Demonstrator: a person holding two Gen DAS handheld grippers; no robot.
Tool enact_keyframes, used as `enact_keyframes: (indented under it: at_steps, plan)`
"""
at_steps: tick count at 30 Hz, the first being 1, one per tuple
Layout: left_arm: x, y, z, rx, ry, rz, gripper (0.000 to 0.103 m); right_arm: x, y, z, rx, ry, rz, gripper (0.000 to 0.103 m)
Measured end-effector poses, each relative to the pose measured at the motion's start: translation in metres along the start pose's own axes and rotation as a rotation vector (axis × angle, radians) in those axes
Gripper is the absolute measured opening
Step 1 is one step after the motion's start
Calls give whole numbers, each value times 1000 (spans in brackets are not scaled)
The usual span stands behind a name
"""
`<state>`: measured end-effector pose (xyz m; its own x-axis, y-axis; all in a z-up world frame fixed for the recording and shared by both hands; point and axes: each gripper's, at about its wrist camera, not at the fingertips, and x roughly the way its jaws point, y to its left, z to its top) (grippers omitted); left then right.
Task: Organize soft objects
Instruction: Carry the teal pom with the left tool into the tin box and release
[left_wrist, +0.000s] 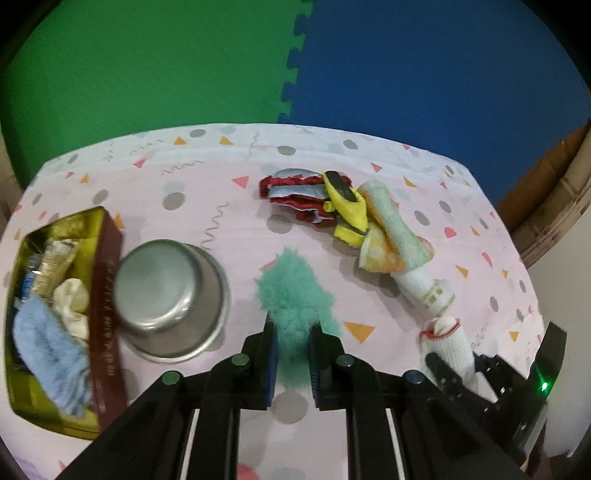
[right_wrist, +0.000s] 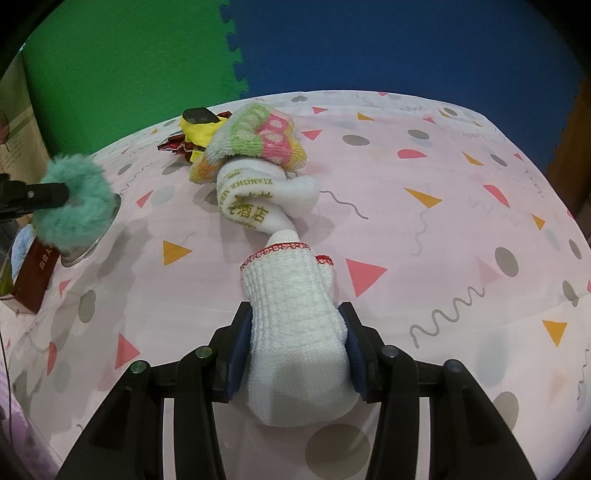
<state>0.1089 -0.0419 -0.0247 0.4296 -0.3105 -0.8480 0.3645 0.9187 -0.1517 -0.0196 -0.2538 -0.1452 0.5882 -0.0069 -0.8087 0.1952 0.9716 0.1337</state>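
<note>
Left tongs (left_wrist: 291, 354) pinch the fluffy teal pom-pom (left_wrist: 293, 295) at lower centre; right tongs (right_wrist: 295, 345) clamp the white knitted red-trimmed sock (right_wrist: 295, 332) above the pink patterned bench (right_wrist: 443, 240).

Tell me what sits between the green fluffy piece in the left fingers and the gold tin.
The upturned steel bowl stands between the green fluffy piece, held by the left gripper, and the gold tin, touching the tin's side wall. Going over it looks feasible.
</note>
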Motion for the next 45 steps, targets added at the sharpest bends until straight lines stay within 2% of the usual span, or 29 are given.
enact_keyframes:
  at_steps: [12,28,37,45]
  plan:
    - [-42,41,-7,11,-21,97,14,0,0,0,-1,-1,-2,45]
    - [-95,146,-2,-104,-105,273,14,-1,2,0,-6,-3,-8,45]
    - [-68,193,10,-185,-76,296,14,0,2,0,-9,-6,-12,45]
    - [-32,208,29,-174,-53,311,14,0,2,-1,-10,-7,-12,45]
